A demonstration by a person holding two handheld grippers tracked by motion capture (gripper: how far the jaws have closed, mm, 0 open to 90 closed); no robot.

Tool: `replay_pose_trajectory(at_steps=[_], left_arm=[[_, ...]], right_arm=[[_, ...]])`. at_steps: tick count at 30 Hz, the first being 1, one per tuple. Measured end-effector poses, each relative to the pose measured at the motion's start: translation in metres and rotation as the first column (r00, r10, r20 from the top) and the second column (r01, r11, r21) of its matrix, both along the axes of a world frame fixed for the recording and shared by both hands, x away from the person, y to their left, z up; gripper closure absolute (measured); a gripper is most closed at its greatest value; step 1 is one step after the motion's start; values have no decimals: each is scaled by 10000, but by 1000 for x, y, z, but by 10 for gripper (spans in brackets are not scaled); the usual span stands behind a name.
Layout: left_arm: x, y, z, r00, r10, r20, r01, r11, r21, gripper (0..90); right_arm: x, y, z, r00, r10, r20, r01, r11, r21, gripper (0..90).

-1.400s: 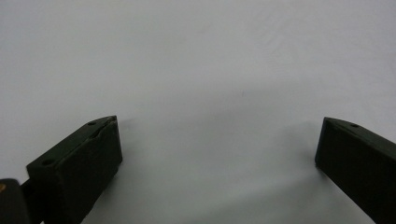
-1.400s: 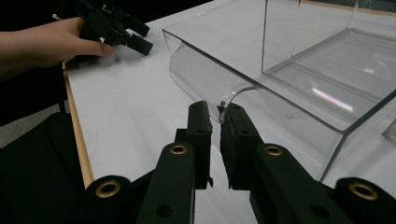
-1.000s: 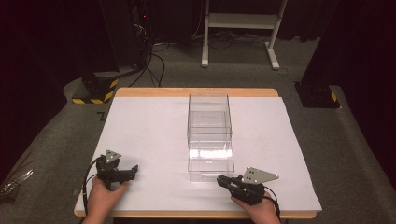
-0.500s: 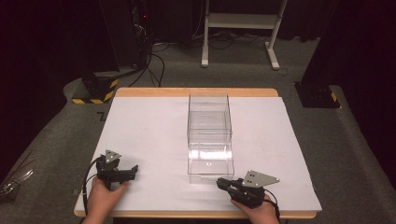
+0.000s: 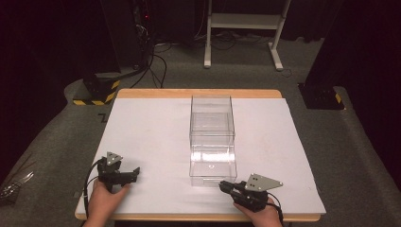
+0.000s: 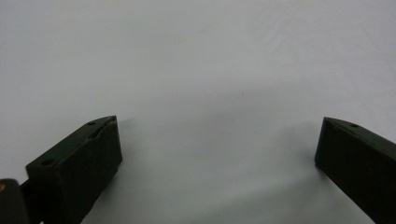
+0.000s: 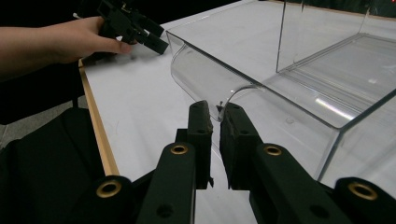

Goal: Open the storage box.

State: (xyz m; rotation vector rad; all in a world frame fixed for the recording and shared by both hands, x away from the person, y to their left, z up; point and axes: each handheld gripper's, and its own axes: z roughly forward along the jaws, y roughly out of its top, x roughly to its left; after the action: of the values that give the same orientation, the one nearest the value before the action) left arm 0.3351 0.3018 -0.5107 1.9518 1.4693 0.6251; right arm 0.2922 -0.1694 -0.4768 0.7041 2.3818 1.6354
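A clear plastic drawer box (image 5: 212,109) stands in the middle of the white sheet, with its drawer (image 5: 213,166) pulled out toward me. My right gripper (image 5: 223,185) lies at the drawer's front left corner. In the right gripper view its jaws (image 7: 217,111) have just opened a little and show only a narrow slit, with their tips against the clear drawer front (image 7: 280,109); I cannot tell if they pinch it. My left gripper (image 5: 137,171) rests on the sheet at the near left. Its jaws (image 6: 217,133) stand wide open over bare white sheet.
The white sheet (image 5: 151,137) covers a wooden table (image 5: 198,93) whose near edge runs just below both hands. Dark floor, cables and a white stand's legs (image 5: 243,28) lie beyond the far edge. The other hand with its gripper (image 7: 140,30) appears in the right gripper view.
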Motion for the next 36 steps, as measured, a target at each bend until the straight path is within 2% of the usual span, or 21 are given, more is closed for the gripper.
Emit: replay_pose_trajectory(at_steps=[5,13,21,28,36], left_arm=[[0,0,0,10000,6,3,-6,10000,1,7],[0,0,0,10000,-3,3,3,10000,-5,7],[0,0,0,10000,-1,-1,1,10000,-1,7],[0,0,0,10000,-3,-3,3,10000,-5,7],[0,0,0,10000,-8,-7,8,10000,-8,7]], right_arm=[[-2,-3,3,9997,-206,90,206,9998,-15,743],[-2,-16,12,9982,-457,377,443,9983,381,754],[0,-30,25,9915,-999,830,930,9922,834,753],[6,-44,26,9779,-1803,1063,1718,9815,842,723],[15,-62,19,9499,-2917,1127,2850,9558,715,701]])
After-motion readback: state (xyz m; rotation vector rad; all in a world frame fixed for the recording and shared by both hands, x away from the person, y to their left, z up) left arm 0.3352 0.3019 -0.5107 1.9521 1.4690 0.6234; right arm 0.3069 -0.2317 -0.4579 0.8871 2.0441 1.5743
